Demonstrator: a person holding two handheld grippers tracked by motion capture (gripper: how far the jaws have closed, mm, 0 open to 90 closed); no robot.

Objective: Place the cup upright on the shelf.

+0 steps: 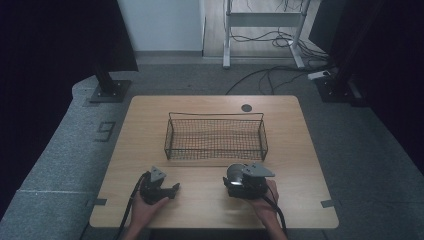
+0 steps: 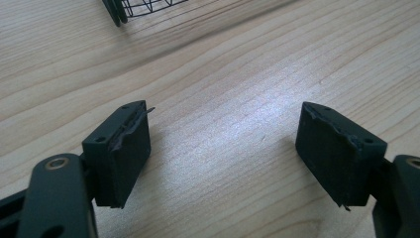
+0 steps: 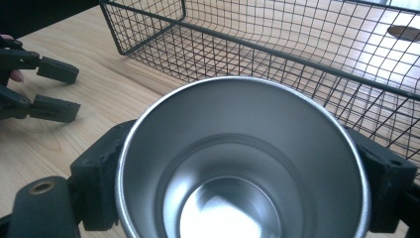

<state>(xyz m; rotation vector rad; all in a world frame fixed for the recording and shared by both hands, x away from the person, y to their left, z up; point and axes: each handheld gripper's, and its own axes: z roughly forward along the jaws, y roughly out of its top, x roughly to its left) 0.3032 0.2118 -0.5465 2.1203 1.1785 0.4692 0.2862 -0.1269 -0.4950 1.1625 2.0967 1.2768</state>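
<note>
Holding a shiny metal cup (image 3: 242,163) between its two jaws, the right gripper (image 1: 245,181) sat low over the wooden table (image 1: 300,150), just in front of the wire basket (image 1: 216,136). The cup's open mouth faced the camera. The left gripper (image 1: 159,187) rested nearby with its jaws wide apart and nothing between them.

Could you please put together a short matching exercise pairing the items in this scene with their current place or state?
Things:
1. left gripper
2. right gripper
3. metal cup
4. wire basket

States:
A. empty, standing mid-table
B. open, jaws apart over bare wood
C. held between two jaws, nothing inside
D. shut on a cup

Pairs: 1-B, 2-D, 3-C, 4-A
</note>
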